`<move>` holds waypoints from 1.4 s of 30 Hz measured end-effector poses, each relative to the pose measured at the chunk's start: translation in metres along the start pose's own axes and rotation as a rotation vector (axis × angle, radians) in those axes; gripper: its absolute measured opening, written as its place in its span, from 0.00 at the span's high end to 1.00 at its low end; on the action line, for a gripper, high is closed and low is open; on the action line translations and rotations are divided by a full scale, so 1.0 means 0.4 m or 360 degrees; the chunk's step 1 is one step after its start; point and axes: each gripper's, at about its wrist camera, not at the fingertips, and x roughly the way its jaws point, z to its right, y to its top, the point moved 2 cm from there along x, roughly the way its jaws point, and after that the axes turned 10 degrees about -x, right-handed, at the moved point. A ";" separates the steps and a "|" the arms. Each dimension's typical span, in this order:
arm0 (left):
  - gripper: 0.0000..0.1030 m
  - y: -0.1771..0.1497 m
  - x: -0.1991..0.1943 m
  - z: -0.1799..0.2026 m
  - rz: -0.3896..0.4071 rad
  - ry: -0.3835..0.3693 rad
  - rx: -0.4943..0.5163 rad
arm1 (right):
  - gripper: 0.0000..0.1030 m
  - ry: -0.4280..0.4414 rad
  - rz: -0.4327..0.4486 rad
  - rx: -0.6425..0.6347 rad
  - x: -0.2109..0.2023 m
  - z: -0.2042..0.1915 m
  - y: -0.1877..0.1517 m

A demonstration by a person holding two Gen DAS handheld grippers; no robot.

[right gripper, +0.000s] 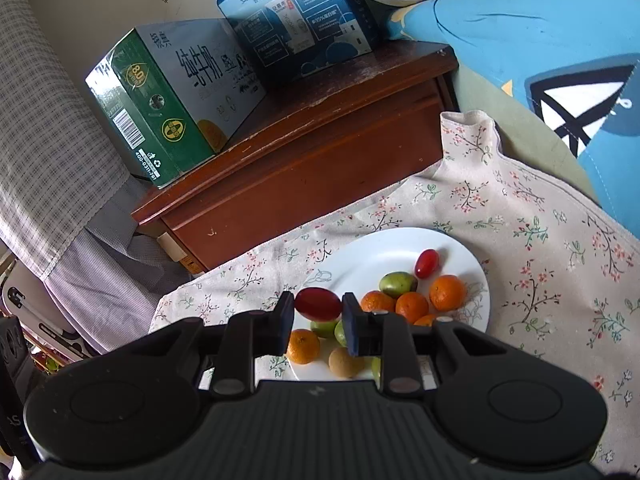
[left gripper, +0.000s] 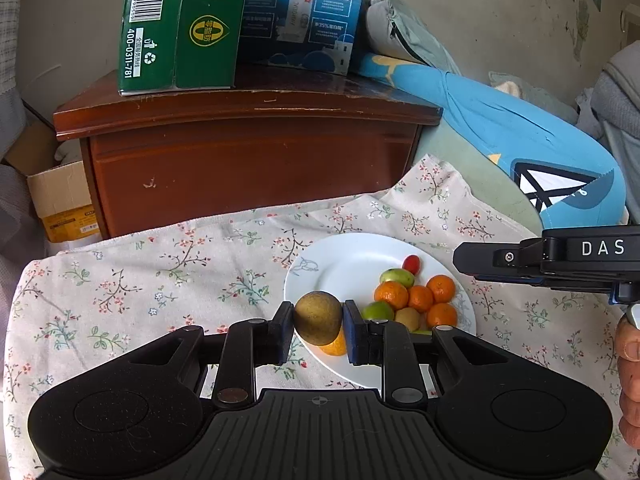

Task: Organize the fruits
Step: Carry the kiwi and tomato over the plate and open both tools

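Observation:
A white plate [left gripper: 344, 260] [right gripper: 384, 248] lies on the flowered cloth and holds several small oranges [left gripper: 391, 294] [right gripper: 447, 292], green fruits [left gripper: 397, 277] [right gripper: 397, 284], a brownish round fruit [right gripper: 345, 361] and a red cherry tomato [left gripper: 411, 264] [right gripper: 426, 263]. My left gripper [left gripper: 318, 323] is shut on a brownish-green round fruit [left gripper: 317, 317], held above the plate's near left rim. My right gripper [right gripper: 317, 312] is shut on a red oval tomato [right gripper: 317, 303], also lifted over the plate's left side. In the left wrist view the right gripper's body enters from the right edge.
A dark wooden nightstand [left gripper: 248, 148] [right gripper: 312, 160] stands behind the cloth, bearing a green milk carton box [left gripper: 176, 28] [right gripper: 160, 108] and a blue box [left gripper: 304, 16] [right gripper: 296, 20]. A blue shark-print pillow [left gripper: 540, 140] [right gripper: 560, 60] lies to the right. A cardboard box [left gripper: 60, 200] sits at far left.

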 end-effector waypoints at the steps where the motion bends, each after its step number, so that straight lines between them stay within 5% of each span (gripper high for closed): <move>1: 0.77 0.003 0.008 -0.001 0.0000 -0.0001 -0.0010 | 0.75 0.0002 0.0006 0.0010 0.009 0.006 0.006; 26: 0.77 0.018 0.191 0.035 -0.0026 -0.0056 -0.0057 | 0.72 -0.0010 -0.0088 0.0167 0.212 0.088 0.023; 35: 0.74 0.023 0.177 0.051 -0.0001 -0.0047 -0.0064 | 0.68 -0.0037 -0.0096 0.0166 0.212 0.091 0.028; 42: 0.56 0.035 0.100 0.065 0.0025 -0.0021 -0.0032 | 0.58 -0.0059 -0.0099 0.0128 0.161 0.074 0.039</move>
